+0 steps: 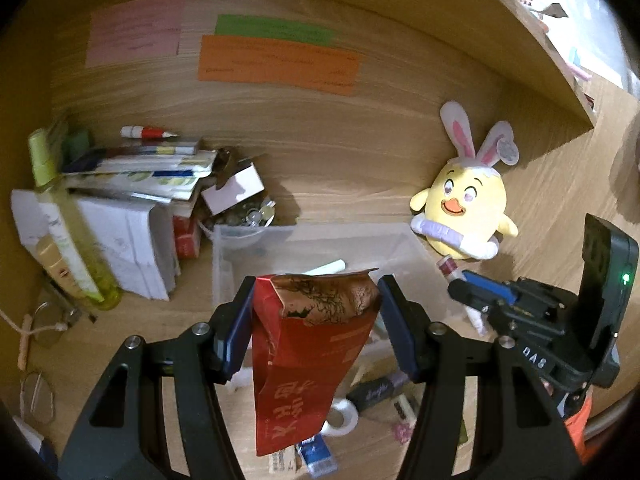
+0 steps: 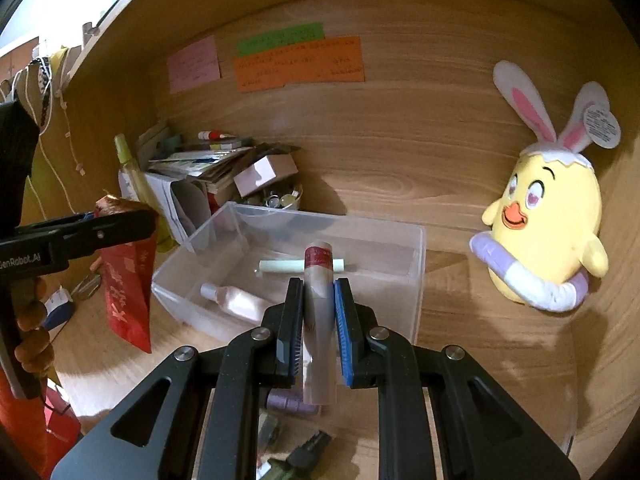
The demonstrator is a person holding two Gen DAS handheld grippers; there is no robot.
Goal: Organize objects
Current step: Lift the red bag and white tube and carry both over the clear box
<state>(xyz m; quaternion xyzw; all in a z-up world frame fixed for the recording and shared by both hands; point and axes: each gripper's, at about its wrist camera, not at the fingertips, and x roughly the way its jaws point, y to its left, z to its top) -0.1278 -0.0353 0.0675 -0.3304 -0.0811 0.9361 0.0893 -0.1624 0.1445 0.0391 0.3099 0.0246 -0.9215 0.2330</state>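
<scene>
The left gripper (image 1: 316, 312) pinches the torn top of a red foil packet (image 1: 308, 364) between its fingers, so the packet hangs just near of the clear plastic bin (image 2: 416, 256) on the wooden bench (image 2: 460, 344). The right gripper (image 2: 318, 320) has its fingers clamped on a pale tube with a red band (image 2: 318, 280), held upright over the bin's near wall. Inside the bin lie a pale green stick (image 2: 280, 267) and a pinkish bottle (image 2: 236, 298), while a yellow chick plush with rabbit ears (image 2: 548, 216) leans to the right and a stack of books (image 1: 140, 176) stands at the far left.
</scene>
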